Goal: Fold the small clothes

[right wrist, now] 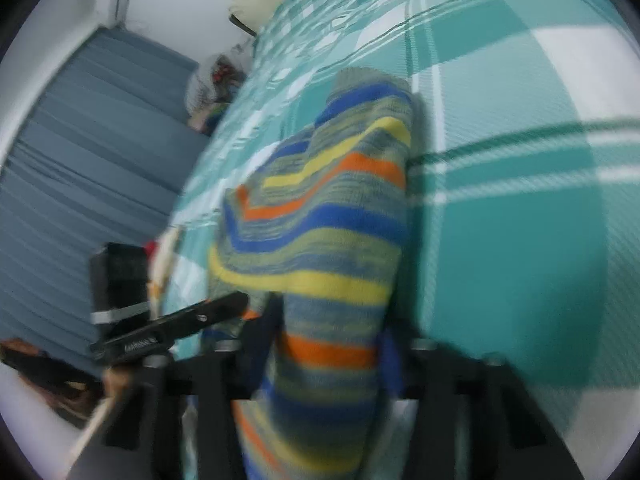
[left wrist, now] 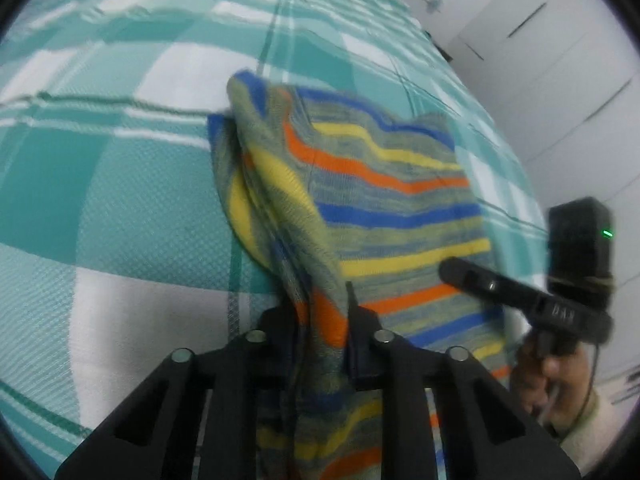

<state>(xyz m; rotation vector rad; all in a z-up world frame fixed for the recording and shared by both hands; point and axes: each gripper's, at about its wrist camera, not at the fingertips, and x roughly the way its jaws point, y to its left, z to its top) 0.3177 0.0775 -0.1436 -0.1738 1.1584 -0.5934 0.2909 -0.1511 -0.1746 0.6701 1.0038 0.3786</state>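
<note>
A small knitted garment with blue, yellow, orange and grey-green stripes (left wrist: 384, 200) hangs lifted above the bed, held at two points. My left gripper (left wrist: 320, 320) is shut on one bunched edge of it. My right gripper (right wrist: 328, 344) is shut on another edge; the garment (right wrist: 320, 216) drapes forward over its fingers and hides the tips. The right gripper also shows in the left wrist view (left wrist: 520, 292) at the garment's right side. The left gripper shows in the right wrist view (right wrist: 180, 324) at lower left.
A teal and white checked bedspread (left wrist: 120, 200) covers the bed under the garment. White wardrobe doors (left wrist: 560, 60) stand to the right of the bed. A blue-grey mattress or panel (right wrist: 88, 160) and a pile of small items (right wrist: 216, 92) lie at the left.
</note>
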